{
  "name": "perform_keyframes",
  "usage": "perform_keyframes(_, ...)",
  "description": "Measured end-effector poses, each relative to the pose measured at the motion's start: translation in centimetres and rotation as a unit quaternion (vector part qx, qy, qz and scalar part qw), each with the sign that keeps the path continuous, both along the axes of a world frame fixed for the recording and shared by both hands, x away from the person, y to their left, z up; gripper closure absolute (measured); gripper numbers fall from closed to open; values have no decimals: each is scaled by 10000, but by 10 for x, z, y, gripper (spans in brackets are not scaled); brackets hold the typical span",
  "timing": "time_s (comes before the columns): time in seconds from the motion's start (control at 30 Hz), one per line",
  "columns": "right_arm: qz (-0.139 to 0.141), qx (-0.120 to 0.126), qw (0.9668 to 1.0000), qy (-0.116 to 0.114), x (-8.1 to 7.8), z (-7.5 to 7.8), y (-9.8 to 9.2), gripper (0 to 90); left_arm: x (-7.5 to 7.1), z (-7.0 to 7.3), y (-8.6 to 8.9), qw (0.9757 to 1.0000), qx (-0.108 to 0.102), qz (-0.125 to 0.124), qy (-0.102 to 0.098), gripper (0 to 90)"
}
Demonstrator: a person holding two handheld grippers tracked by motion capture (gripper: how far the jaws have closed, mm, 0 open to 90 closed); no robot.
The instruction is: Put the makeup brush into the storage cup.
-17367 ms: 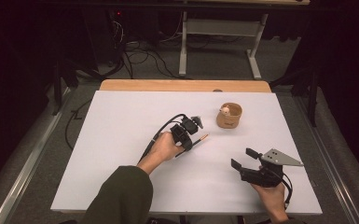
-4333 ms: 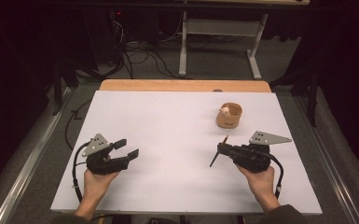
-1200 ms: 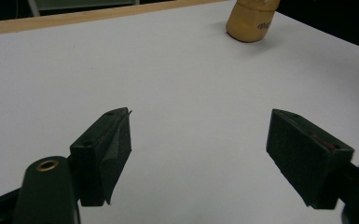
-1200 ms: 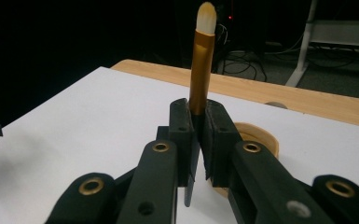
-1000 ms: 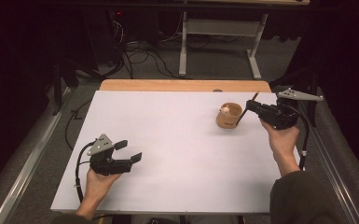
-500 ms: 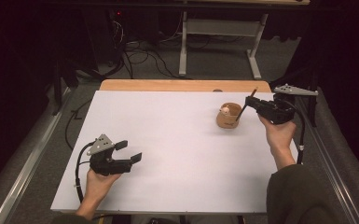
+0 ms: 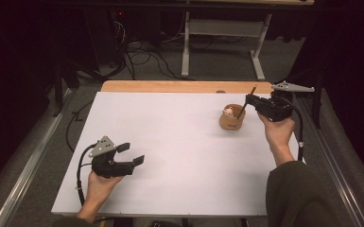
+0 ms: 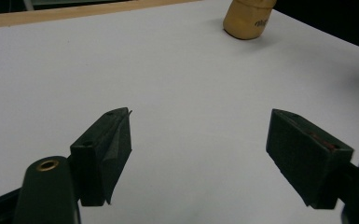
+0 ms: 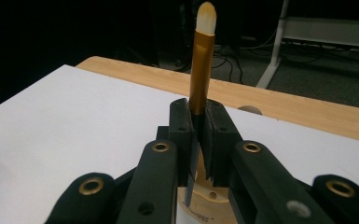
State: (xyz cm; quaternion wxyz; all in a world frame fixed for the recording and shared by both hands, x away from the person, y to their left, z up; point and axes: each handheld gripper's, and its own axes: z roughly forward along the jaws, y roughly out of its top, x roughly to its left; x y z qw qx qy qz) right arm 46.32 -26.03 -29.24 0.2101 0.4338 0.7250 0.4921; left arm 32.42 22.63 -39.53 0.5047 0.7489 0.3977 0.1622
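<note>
A round wooden cup (image 7: pixel 230 122) stands at the back right of the white table top (image 7: pixel 179 142), with a small white thing (image 7: pixel 228 112) in it. Just right of the cup, my right gripper (image 7: pixel 248 100) is shut on a thin brush (image 7: pixel 246 102) that stands tilted, its dark lower end reaching the cup's mouth. In the right gripper view the brush (image 9: pixel 200 74) rises from between the pads, gold ferrule and pale tip upward, and the cup (image 9: pixel 205 203) lies below the jaws. My left gripper (image 7: pixel 131 153) rests open at the front left. It (image 8: pixel 200 144) holds nothing, and the cup (image 8: pixel 248 18) stands far ahead of it.
A wooden strip (image 7: pixel 184 86) runs along the table's far edge. Behind it are a white metal frame (image 7: pixel 222 33) and cables on a dark floor. The person's right sleeve (image 7: pixel 298 194) covers the front right corner.
My right gripper has moved a little to the left with the brush, bringing the brush's lower end over the cup. The left gripper has stayed put.
</note>
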Motion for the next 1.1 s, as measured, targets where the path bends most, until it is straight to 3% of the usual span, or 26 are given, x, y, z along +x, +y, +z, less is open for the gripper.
perform_keyframes(0.37, -146, -96, 9998, -65, 6, 3, 3, 855, 0, 0, -1, 10000, 28, -31, 0, 226)
perform_keyframes(0.8, -276, -218, 9994, -76, 14, -4, 10, 853, -1, 0, -2, 10000, 65, -49, -11, 227)
perform_keyframes(1.1, -376, -490, 9981, -40, 20, -11, 17, 850, -2, 0, -2, 10000, 45, -71, -27, 227)
